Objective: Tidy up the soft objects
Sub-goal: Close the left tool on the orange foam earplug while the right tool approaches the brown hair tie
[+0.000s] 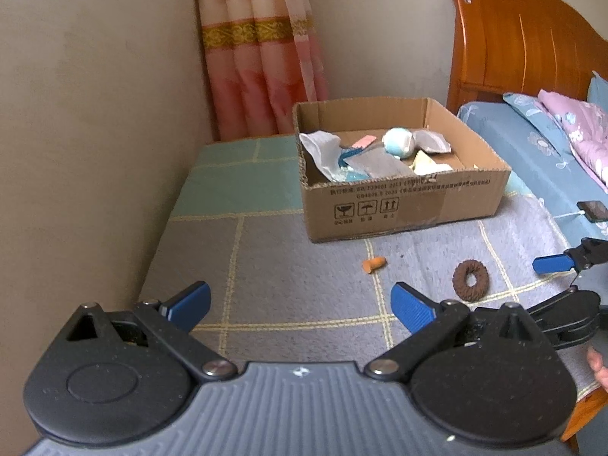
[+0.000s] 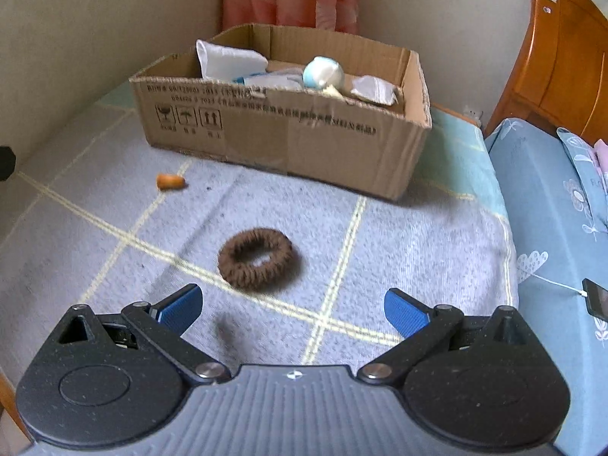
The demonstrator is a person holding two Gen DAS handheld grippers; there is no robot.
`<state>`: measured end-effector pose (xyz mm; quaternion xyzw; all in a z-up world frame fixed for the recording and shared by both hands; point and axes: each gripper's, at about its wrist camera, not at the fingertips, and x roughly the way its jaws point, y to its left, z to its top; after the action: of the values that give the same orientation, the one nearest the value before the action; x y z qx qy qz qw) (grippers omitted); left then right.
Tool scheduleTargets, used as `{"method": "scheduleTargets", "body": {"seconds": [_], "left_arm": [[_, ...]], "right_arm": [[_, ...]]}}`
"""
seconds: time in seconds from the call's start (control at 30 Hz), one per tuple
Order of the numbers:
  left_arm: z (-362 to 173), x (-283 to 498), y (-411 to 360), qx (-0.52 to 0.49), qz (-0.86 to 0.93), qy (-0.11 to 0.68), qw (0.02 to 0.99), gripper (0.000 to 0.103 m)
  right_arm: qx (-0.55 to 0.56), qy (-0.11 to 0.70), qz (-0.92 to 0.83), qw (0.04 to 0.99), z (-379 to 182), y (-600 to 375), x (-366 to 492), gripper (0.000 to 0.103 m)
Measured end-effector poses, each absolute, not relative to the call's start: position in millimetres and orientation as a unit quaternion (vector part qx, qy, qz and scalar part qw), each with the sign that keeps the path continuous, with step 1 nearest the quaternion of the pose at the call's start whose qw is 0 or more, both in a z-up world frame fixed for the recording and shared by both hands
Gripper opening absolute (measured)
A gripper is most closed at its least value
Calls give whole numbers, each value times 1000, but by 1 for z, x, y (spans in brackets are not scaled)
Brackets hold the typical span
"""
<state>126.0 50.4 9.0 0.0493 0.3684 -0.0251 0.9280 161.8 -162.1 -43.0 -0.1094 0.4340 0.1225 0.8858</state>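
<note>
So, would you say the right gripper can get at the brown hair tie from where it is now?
Probably yes. The right gripper is open and empty, and the brown hair tie lies flat on the blanket just ahead of its fingers, with nothing between them.

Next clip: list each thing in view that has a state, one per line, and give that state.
left gripper: open, empty
right gripper: open, empty
brown hair tie: flat on blanket, ungrasped
orange earplug: lying loose on blanket
cardboard box: open-topped, partly filled
phone: cable plugged in
</note>
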Motion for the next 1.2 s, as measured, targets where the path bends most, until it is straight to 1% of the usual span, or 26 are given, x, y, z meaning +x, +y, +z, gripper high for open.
{"method": "scheduleTargets", "body": {"seconds": [0.13, 0.37, 0.63, 0.97, 1.07, 1.2], "left_arm": [[2, 135, 42, 52, -33, 379, 923, 101], [-13, 160, 27, 65, -36, 402, 913, 101], [-39, 198, 6, 86, -32, 424, 901, 101], [-73, 240, 4, 47, 0, 441, 897, 101], [-74, 238, 11, 31, 4, 440, 897, 101], [-74, 232, 19, 37, 11, 439, 898, 101]], "right_arm": [[-119, 437, 114, 884, -54, -160, 172, 103], [-64, 431, 95, 895, -62, -175, 198, 103], [-63, 423, 98, 899, -65, -176, 200, 103], [-70, 425, 111, 896, -65, -176, 196, 103], [-70, 424, 111, 896, -65, -175, 196, 103], [-72, 423, 114, 896, -65, -175, 194, 103]]}}
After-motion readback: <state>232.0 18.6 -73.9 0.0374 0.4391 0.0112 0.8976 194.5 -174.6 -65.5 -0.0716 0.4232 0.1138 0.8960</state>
